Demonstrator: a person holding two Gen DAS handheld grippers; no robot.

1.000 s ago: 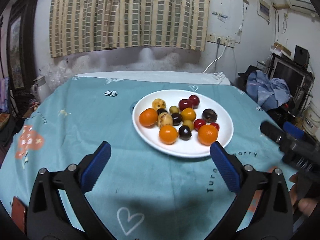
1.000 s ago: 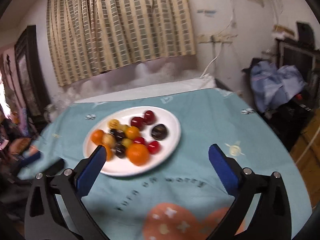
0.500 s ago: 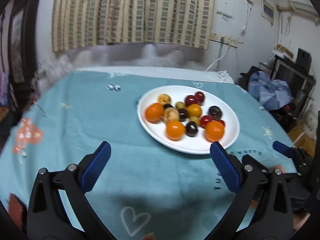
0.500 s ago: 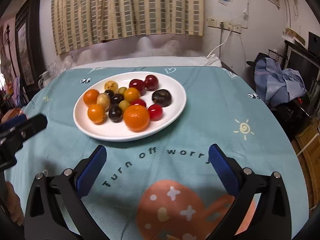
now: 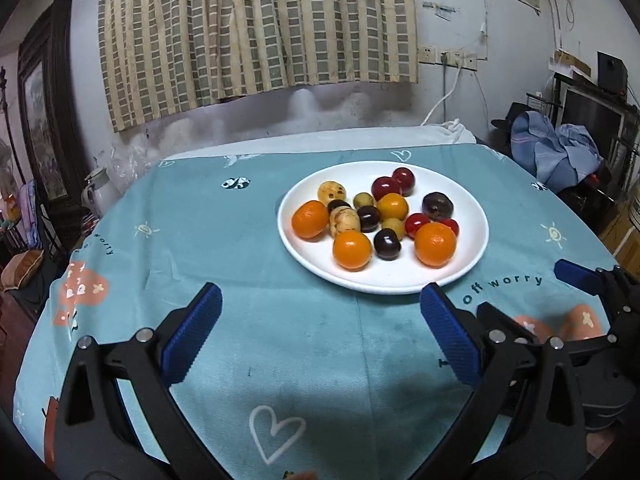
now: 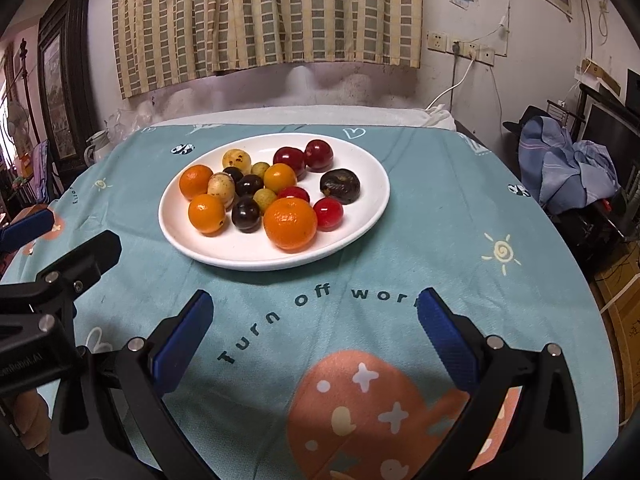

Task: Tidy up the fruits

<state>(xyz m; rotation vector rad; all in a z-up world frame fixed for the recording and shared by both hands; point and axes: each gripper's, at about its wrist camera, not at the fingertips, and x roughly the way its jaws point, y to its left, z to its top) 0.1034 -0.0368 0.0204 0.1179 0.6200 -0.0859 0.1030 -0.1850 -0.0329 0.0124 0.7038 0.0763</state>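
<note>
A: Item, white plate (image 6: 360, 216): on the teal tablecloth (image 6: 440, 208), holding every fruit in view, mixed in one cluster. None lies off the plate.

B: Grippers?

A: Left gripper (image 5: 320, 320): fingers spread wide, nothing between them, plate ahead and to its right. Right gripper (image 6: 316, 320): fingers likewise apart and empty, plate ahead and a little to its left.

B: Nearest piece?

A: Large mandarin (image 6: 290, 223) at the plate's near edge, close to the right gripper's centreline; round, so no long axis to match. My judgement: the right is better lined up with it. The mandarin (image 5: 306, 219) on the cluster's left edge sits nearer the left's centreline.

B: Sorted or unsorted?

A: Kinds intermingled; no second container shows.
</note>
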